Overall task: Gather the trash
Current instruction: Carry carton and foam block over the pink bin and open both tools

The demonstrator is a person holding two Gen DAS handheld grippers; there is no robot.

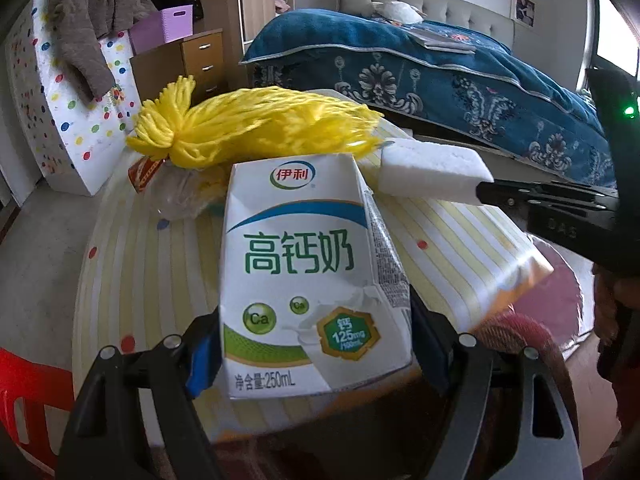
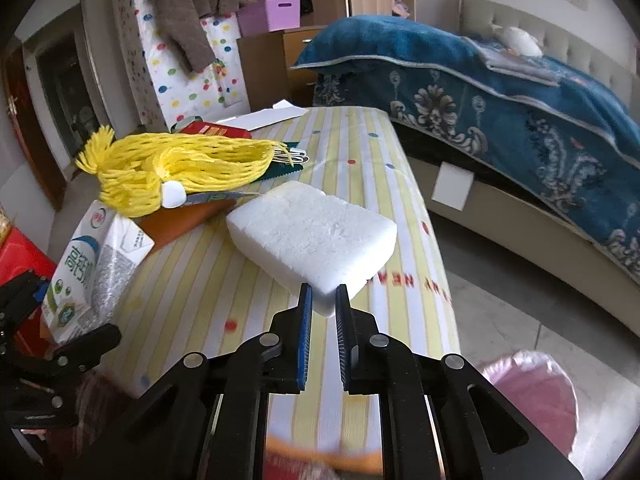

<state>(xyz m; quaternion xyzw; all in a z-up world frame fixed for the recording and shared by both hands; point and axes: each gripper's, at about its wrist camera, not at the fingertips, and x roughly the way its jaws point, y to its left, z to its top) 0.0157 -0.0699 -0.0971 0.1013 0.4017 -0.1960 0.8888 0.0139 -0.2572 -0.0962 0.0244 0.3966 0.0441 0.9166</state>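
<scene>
Now, left gripper [image 1: 316,356]: I clamp the milk carton [image 1: 304,272] upright.
Right gripper [image 2: 323,304]: my jaws pinch the white foam block [image 2: 312,236] by a corner above the striped table [image 2: 360,152].

Grainy matt white foam block [image 2: 316,240], glossy printed paperboard milk carton [image 1: 304,272], soft yellow foam netting [image 2: 176,168], smooth striped tablecloth [image 2: 360,152], plush blue patterned bedspread [image 2: 500,92], matt black plastic gripper arms

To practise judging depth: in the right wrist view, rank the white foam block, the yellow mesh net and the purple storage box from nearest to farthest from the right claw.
1. White foam block: pinched at its near corner by the right claw.
2. Yellow mesh net: up-left on the striped table.
3. Purple storage box: far back, on the wooden cabinet.
</scene>
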